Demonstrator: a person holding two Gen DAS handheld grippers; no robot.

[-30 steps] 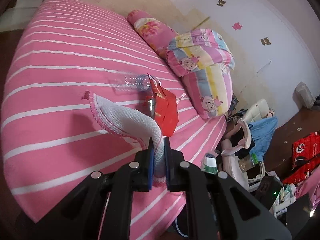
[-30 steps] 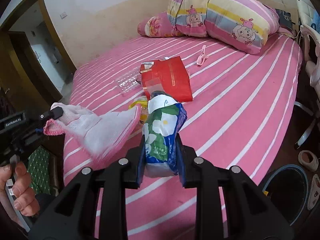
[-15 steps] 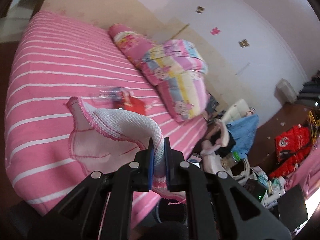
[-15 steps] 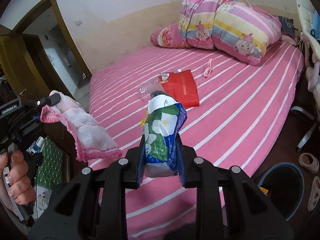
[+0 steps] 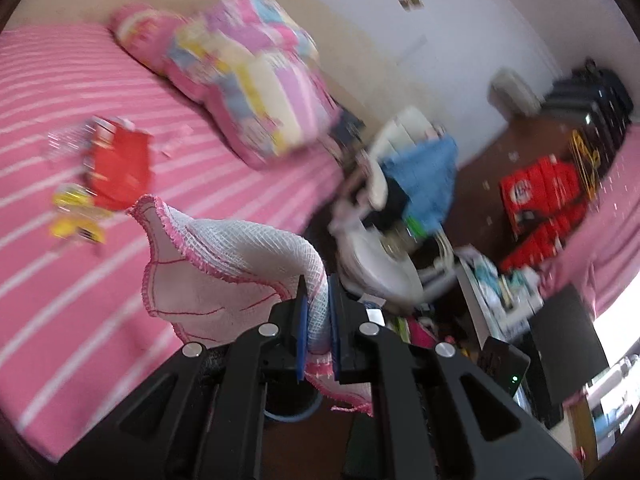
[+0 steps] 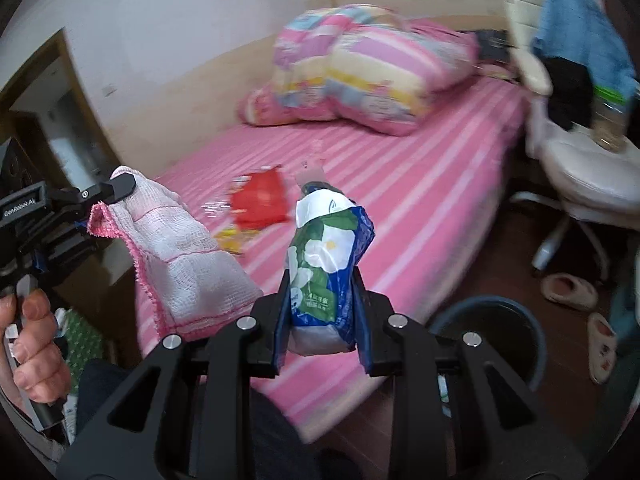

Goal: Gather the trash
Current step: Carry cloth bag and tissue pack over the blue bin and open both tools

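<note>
Bedroom in a lived-in home. Large bed (image 6: 420,184) under a pink sheet with white stripes; folded quilt (image 6: 372,80) and pink pillow (image 6: 272,108) stacked at its head against a two-tone wall. Stickers (image 5: 410,0) on the white wall. White swivel chair (image 6: 580,168) beside the bed, draped with a blue cloth (image 6: 580,24) and dark clothing. Slippers (image 6: 568,292) on a dark wooden floor, round bin (image 6: 492,320) at the bed's foot. Wooden doorway (image 6: 60,92) at left. Red packages (image 5: 544,196) and assorted clutter along the far side.
</note>
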